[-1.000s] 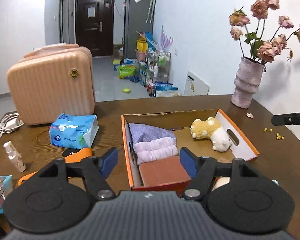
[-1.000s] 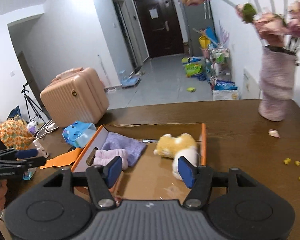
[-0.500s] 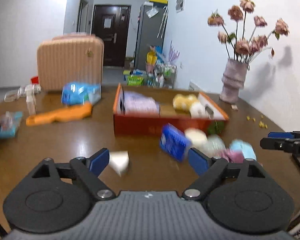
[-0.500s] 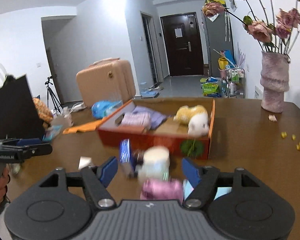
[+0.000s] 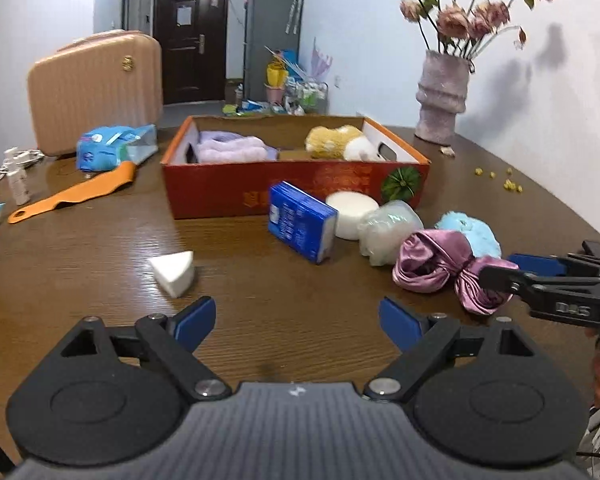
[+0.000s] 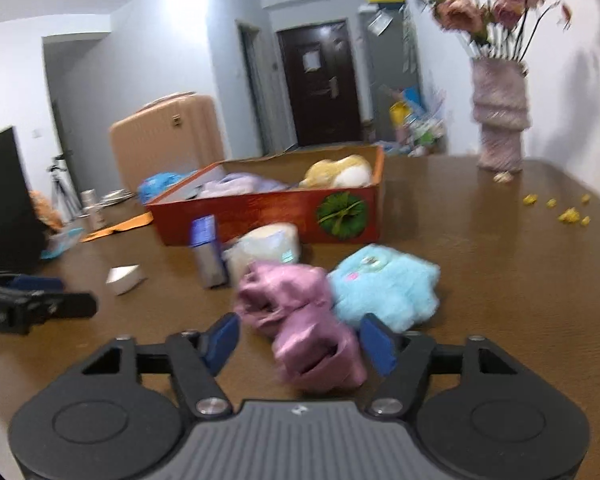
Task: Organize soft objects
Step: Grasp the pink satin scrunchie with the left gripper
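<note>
Your left gripper [image 5: 296, 320] hangs low over the brown wooden table [image 5: 100, 248], jaws spread wide with only bare tabletop between them. A white wedge-shaped sponge [image 5: 174, 270] lies on the table just ahead of its left finger, not touching it.

Your right gripper [image 6: 298, 342] is closing, with the pink satin scrunchie [image 6: 300, 320] lying between the blue pads [image 6: 378, 344]. In the right wrist view a gap shows on both sides of the fabric, so the pads do not yet press on it; that view is blurred, so fine contact is hard to judge. From the left wrist view the right gripper's tips sit at the scrunchie's near right end.

Loose soft items on the table, in front of the box:
- light blue plush piece [image 6: 384, 286], touching the scrunchie on its right.
- pale wrapped bundle [image 5: 388, 230], just behind the scrunchie.
- white round puff [image 5: 350, 210], against the box's front wall.
- blue tissue pack [image 5: 302, 220], standing tilted, left of the puff.

The orange cardboard box [image 5: 292, 188] stands open mid-table. Inside it: folded lilac cloths [image 5: 232, 148] on the left, a yellow-and-white plush toy [image 5: 340, 144] on the right.

Left of the box: an orange shoehorn-like tool [image 5: 74, 194], a blue wipes packet [image 5: 116, 152] and a peach suitcase [image 5: 94, 88]. A vase of dried roses [image 5: 442, 98] stands at the far right.
</note>
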